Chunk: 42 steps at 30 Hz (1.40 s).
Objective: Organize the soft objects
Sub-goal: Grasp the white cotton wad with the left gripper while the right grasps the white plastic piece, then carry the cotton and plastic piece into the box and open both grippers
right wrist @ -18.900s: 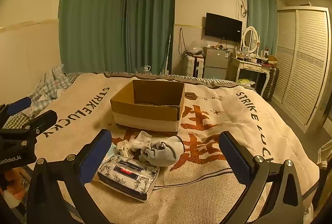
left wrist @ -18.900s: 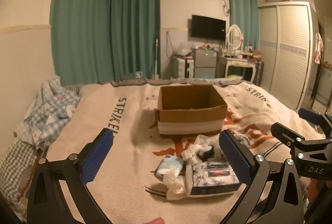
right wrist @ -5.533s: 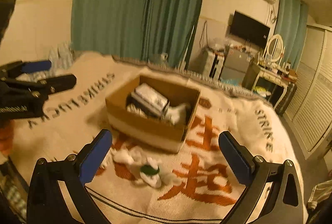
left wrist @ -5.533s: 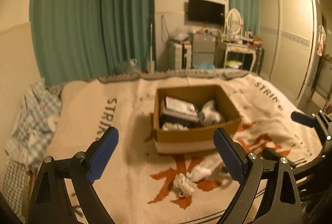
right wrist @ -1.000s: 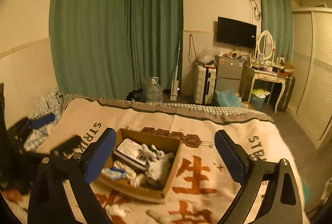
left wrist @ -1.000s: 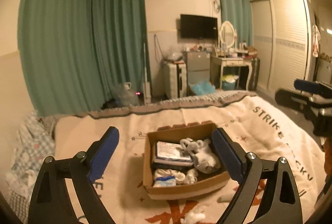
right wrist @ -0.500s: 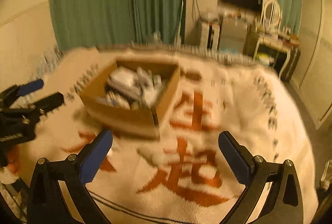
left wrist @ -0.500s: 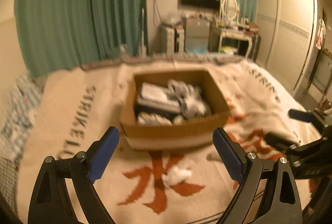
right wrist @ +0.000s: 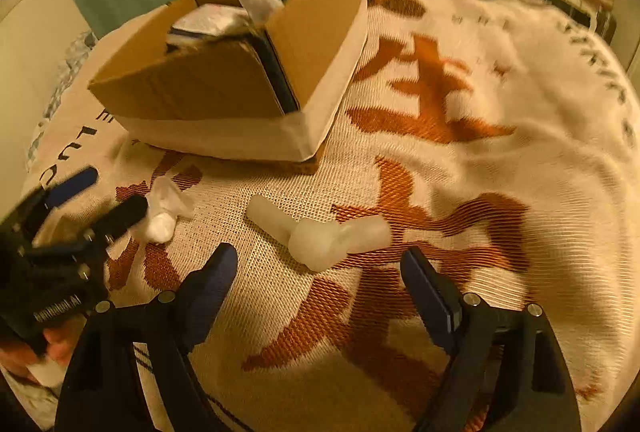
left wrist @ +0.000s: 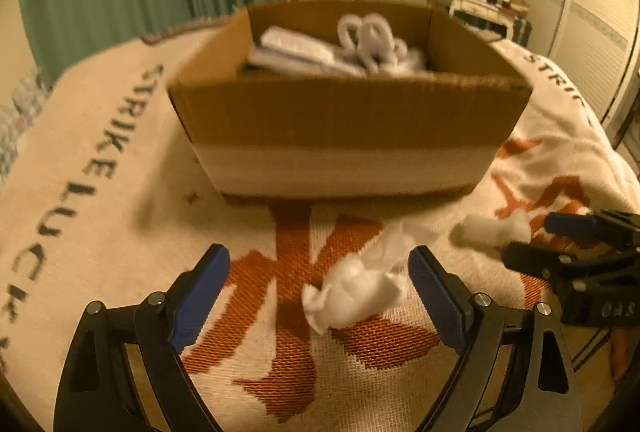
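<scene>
A white sock point(right wrist: 320, 234) is laid on the blanket point(right wrist: 500, 159) before the box point(right wrist: 224, 91), its long axis left-right. The right gripper point(right wrist: 318, 278) is held wide apart above it. The left gripper point(left wrist: 318, 288), likewise apart, frames crumpled tissue point(left wrist: 356, 288).

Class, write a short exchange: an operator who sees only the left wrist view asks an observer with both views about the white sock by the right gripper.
Operator: Is the right gripper shut on the white sock?
Observer: No. Its jaws are wide open; the sock lies just ahead of them, ungripped.
Operator: How does it lie? The gripper blocks part of it here.
Observer: Stretched out and bent, flat on the blanket, clear of the cardboard box.
</scene>
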{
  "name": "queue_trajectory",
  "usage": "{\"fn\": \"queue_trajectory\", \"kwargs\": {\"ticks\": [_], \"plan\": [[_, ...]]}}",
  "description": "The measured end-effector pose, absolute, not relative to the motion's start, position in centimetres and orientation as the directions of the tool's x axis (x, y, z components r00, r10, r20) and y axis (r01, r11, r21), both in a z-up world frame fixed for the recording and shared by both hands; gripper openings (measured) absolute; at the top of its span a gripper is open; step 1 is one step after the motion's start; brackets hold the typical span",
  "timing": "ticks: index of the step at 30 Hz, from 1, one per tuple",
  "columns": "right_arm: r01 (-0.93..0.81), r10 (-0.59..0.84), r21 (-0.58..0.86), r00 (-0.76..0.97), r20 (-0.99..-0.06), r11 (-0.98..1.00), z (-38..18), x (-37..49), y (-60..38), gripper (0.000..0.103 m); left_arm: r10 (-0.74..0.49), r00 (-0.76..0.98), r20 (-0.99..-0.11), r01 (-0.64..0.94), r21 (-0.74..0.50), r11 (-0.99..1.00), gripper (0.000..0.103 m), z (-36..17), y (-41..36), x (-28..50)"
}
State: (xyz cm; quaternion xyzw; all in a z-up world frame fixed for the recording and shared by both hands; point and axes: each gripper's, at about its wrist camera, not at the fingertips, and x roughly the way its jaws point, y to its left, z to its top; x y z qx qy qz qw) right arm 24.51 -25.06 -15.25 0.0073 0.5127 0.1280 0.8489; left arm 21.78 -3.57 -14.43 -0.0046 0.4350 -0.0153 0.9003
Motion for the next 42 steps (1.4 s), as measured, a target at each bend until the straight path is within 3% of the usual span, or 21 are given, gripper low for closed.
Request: {"fn": "queue_trajectory", "kwargs": {"ticks": [8,10,12,13,16,19,33,42], "plan": [[-0.165,0.179,0.119,0.419,-0.890,0.979,-17.2,26.9,-24.2,0.066,-0.071,0.546,-0.835,0.075,-0.035,0.997,0.082,-16.9,-4.2,22.6],[-0.153,0.173,0.118,0.427,-0.888,0.981,-17.2,26.8,-24.3,0.058,-0.103,0.528,-0.843,0.099,-0.059,0.993,0.071,-17.2,-4.4,22.5],[-0.149,0.177,0.123,0.440,-0.880,0.981,-16.9,26.5,-24.4,0.050,-0.110,0.529,-0.842,0.110,-0.060,0.992,0.067,-17.2,-4.7,22.3],[-0.149,0.178,0.123,0.445,-0.878,0.981,-16.8,26.4,-24.5,0.045,-0.119,0.531,-0.839,0.121,-0.065,0.991,0.058,-17.1,-4.8,22.2],[-0.154,0.177,0.117,0.465,-0.867,0.981,-16.5,26.1,-24.4,0.034,-0.147,0.531,-0.834,0.147,-0.080,0.986,0.044,-16.9,-5.1,21.7],[-0.160,0.173,0.108,0.480,-0.860,0.981,-16.1,25.9,-24.1,0.030,-0.158,0.531,-0.832,0.160,-0.085,0.983,0.041,-16.7,-5.1,21.4],[-0.164,0.185,0.101,0.649,-0.738,0.981,-10.0,19.4,-23.7,0.028,-0.203,0.639,-0.742,0.178,-0.114,0.977,0.040,-9.6,-2.2,16.8],[-0.201,0.188,0.049,0.770,-0.609,0.978,-1.4,16.1,-21.6,0.028,-0.219,0.752,-0.622,0.163,-0.146,0.976,0.040,-1.7,-1.1,17.1]]}}
